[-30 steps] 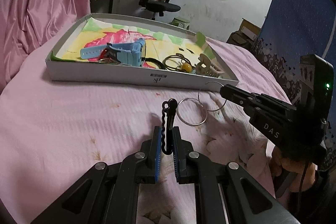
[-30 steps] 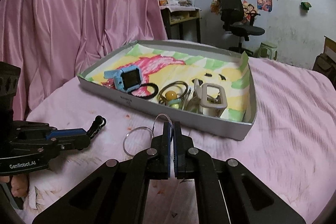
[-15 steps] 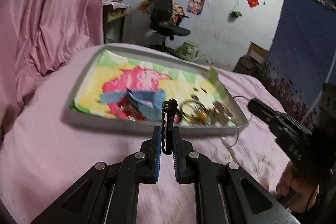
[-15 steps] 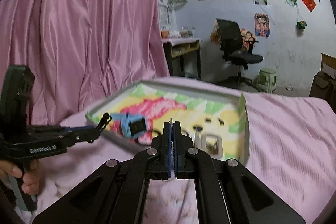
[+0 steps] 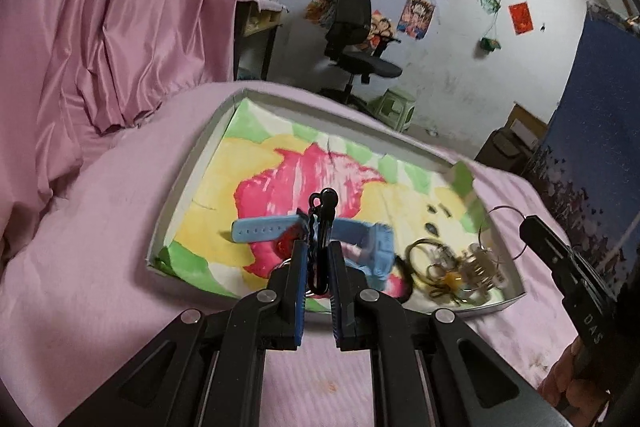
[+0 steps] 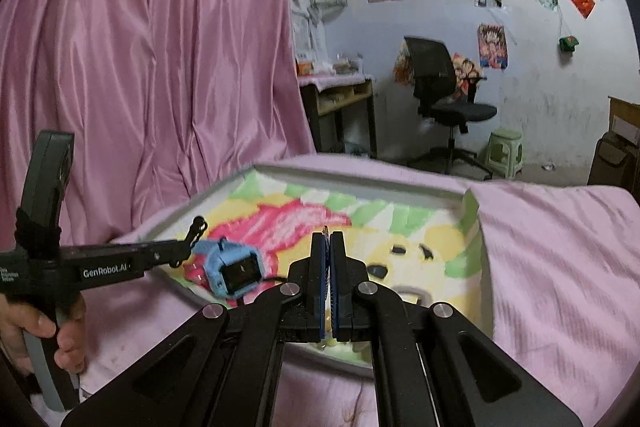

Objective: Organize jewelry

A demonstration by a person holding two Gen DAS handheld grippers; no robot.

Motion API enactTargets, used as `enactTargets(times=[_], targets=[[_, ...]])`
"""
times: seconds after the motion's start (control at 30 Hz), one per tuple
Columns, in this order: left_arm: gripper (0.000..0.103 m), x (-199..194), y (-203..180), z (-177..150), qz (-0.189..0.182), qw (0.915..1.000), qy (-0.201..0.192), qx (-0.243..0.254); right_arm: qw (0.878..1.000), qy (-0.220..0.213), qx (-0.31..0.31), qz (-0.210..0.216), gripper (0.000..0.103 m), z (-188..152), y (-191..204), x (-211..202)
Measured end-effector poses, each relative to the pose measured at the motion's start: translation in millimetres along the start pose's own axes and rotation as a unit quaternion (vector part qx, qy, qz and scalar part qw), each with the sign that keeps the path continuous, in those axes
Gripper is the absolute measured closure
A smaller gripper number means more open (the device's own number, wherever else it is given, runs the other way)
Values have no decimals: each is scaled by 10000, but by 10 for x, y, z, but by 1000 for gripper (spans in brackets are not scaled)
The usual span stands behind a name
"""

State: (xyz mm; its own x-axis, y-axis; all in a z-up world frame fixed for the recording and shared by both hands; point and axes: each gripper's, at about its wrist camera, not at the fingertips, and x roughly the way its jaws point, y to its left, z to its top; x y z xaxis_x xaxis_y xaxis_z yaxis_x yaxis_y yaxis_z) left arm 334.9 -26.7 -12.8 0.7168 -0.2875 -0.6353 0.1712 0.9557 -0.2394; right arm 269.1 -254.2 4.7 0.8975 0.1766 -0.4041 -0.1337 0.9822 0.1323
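My left gripper (image 5: 318, 247) is shut on a black wavy hair clip (image 5: 322, 215), held upright over the near edge of the grey tray (image 5: 192, 163). The tray is lined with a bright drawing and rests on a pink bedspread. In it lie a blue watch (image 5: 360, 235) and a tangle of rings, hair ties and a beige claw clip (image 5: 460, 267). My right gripper (image 6: 328, 239) is shut on a thin silver hoop (image 5: 500, 231), above the tray's right end. In the right wrist view only the hoop's edge (image 6: 327, 230) shows between the pads.
A pink curtain (image 6: 140, 67) hangs to the left. A blue patterned panel (image 5: 592, 147) stands at the right. Beyond the bed are a black office chair (image 6: 444, 95), a desk (image 6: 340, 99) and a green stool (image 6: 504, 147). A hand (image 6: 60, 339) holds the left gripper's handle.
Both grippers lifted off the bedspread and moved forward over the tray, carrying the black clip and the silver hoop. The tray's contents have not shifted.
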Motion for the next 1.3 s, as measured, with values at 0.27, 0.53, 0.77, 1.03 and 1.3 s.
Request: enactTargets(times=[0.27,0.53,0.77,1.03,1.3], targets=[[93,107,20,-26,39,9997,249,11,9980,611,-122,-90,101,-142,15,178],[93,107,-4,-37,113,9996,255,98,9962,859,-22,-106,100,-209,-47,208],[85,56,-27,-47,25,9997,212,139,9963,836,45,-184,90,-217,-71,156],[55,-130,-123,-85,82,9995,-16,318,9978,564,38,-334,75,-181,-55,-34],[31,-437,-240,-119,198,9968,-501,590,9985,209,108,-488,50,-121,-81,-281]])
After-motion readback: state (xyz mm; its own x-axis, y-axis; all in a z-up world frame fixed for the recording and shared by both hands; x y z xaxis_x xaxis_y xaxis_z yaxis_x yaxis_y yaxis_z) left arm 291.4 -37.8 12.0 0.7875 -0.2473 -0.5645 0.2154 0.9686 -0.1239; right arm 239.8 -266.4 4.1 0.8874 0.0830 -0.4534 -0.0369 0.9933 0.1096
